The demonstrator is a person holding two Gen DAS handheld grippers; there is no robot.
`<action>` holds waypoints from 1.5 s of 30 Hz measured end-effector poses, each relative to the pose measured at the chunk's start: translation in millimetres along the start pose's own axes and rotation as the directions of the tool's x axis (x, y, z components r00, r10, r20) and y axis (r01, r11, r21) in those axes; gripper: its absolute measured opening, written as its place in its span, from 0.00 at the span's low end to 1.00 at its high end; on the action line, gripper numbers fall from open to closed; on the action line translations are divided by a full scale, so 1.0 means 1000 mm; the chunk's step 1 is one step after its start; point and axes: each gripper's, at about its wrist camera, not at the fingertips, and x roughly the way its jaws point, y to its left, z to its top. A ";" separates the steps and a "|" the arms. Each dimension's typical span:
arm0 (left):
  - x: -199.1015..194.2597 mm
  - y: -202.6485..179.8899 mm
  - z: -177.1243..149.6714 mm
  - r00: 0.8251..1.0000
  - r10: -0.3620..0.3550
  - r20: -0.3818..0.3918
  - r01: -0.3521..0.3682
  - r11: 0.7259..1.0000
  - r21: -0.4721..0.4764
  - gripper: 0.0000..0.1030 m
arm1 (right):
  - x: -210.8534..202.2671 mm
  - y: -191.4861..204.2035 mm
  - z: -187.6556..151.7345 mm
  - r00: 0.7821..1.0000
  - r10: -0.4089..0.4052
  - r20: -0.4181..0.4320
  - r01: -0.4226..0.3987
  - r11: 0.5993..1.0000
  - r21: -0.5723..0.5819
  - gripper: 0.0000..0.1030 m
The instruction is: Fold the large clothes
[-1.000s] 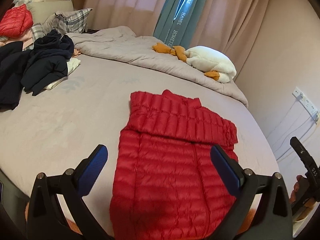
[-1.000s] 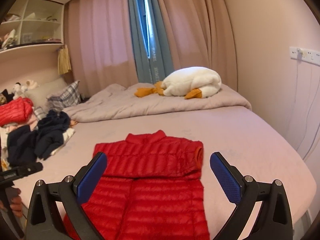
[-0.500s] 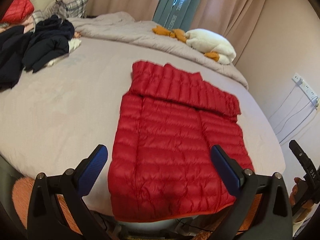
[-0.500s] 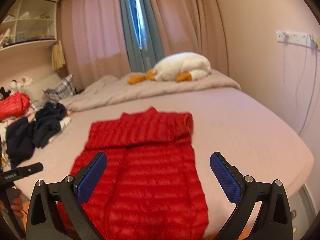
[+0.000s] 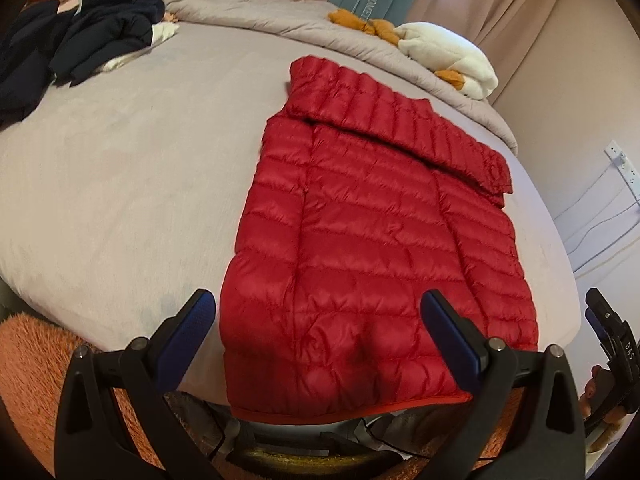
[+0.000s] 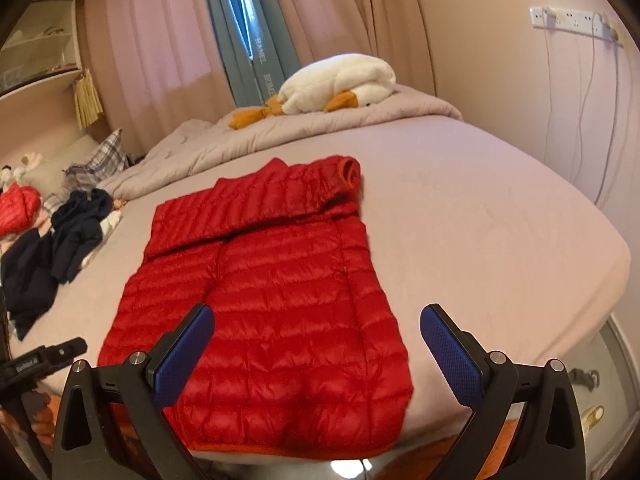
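Note:
A red quilted down jacket [image 5: 368,248] lies flat on the grey bed, sleeves folded across its top, its hem hanging slightly over the near bed edge. It also shows in the right wrist view [image 6: 264,288]. My left gripper [image 5: 320,332] is open and empty, held above the jacket's hem. My right gripper [image 6: 316,344] is open and empty, also above the hem end. The right gripper's body shows at the right edge of the left wrist view [image 5: 612,344]; the left gripper's body shows at the left edge of the right wrist view [image 6: 40,360].
A pile of dark clothes [image 5: 80,32] lies at the bed's far left. A white plush goose [image 6: 336,84] rests on a bunched grey duvet [image 5: 280,12] at the back. An orange rug [image 5: 32,380] covers the floor. A wall with sockets and cables [image 6: 576,24] stands at the right.
Both grippers have pulled back and risen, tilting down, so the whole jacket and its hem at the bed edge now show. The jacket has not moved. Both stay open.

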 end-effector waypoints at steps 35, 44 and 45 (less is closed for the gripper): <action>0.024 0.031 -0.012 0.995 -0.025 -0.094 0.017 0.997 -0.079 0.99 | 0.037 -0.009 -0.026 0.978 -0.023 -0.209 0.019 1.000 -0.019 0.99; 0.023 0.035 -0.013 0.990 -0.089 -0.110 0.079 0.992 -0.095 0.96 | 0.040 -0.010 -0.029 0.972 -0.022 -0.235 0.019 1.000 -0.015 0.99; 0.023 0.035 -0.014 0.989 -0.097 -0.112 0.086 0.991 -0.098 0.95 | 0.039 -0.011 -0.030 0.971 -0.023 -0.237 0.020 1.000 -0.012 0.99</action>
